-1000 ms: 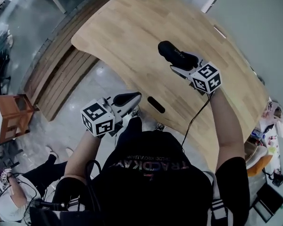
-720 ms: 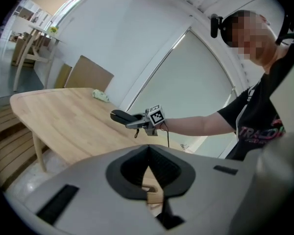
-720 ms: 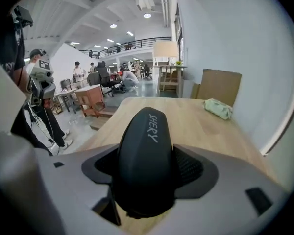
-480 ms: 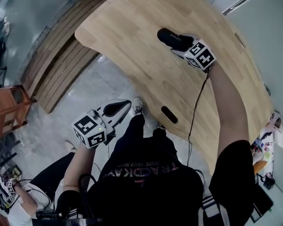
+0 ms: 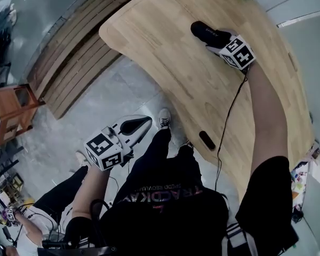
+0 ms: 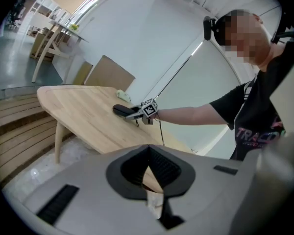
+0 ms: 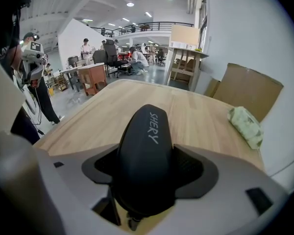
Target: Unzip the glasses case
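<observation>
Right hand-held gripper (image 7: 147, 173) is clamping "SHERY" glasses case (image 7: 146, 141), lengthwise along jaws, maybe touching tabletop (image 7: 196, 116); left hand-held gripper (image 6: 149, 168) is hanging closed.

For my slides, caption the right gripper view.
Right gripper clamps a black glasses case over a wooden table.

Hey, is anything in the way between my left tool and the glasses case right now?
Nothing visible. The left tool hangs shut and empty beyond the edge of the table, above the floor. The glasses case is clamped in the right tool over the table, with only bare wood between them.
</observation>
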`<state>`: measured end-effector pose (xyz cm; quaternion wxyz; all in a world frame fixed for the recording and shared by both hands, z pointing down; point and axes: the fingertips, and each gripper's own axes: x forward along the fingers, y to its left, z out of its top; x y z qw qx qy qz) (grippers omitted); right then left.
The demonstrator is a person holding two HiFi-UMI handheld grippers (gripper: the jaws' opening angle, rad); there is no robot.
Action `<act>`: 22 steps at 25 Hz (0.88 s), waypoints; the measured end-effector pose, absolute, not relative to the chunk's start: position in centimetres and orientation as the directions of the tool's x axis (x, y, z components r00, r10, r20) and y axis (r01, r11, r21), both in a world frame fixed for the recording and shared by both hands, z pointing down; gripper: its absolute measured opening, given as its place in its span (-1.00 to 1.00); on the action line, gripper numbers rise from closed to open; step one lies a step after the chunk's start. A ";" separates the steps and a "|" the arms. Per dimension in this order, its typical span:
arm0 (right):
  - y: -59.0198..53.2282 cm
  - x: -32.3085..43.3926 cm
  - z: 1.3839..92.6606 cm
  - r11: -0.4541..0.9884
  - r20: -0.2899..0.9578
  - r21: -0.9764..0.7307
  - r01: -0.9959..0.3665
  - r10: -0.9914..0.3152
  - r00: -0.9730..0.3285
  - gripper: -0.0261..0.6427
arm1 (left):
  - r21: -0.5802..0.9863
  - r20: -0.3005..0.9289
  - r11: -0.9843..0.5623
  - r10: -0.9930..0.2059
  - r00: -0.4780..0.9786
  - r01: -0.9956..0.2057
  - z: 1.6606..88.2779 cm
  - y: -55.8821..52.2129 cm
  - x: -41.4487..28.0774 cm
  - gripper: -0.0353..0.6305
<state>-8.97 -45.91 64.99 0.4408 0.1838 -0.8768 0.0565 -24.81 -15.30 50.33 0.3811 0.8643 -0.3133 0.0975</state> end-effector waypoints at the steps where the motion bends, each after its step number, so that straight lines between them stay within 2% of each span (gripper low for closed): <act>1: -46.1 -9.0 65.1 0.927 0.797 0.060 -0.370 -0.268 -0.541 0.09 | 0.601 0.408 -0.508 -0.468 0.784 -0.616 50.5 -15.4 -25.1 -0.86; 10: -45.9 -8.4 66.5 0.934 0.828 0.063 -0.352 -0.246 -0.505 0.11 | 0.624 0.400 -0.498 -0.459 0.793 -0.602 51.2 -16.0 -25.3 -0.86; 16: -44.4 -8.4 65.9 0.957 0.850 0.131 -0.258 -0.242 -0.468 0.16 | 0.634 0.388 -0.505 -0.448 0.806 -0.586 50.9 -15.8 -24.6 -0.86; 22: -44.3 -7.3 63.0 0.936 0.803 0.154 -0.318 -0.306 -0.512 0.18 | 0.626 0.367 -0.545 -0.425 0.827 -0.558 50.2 -15.7 -23.1 -0.86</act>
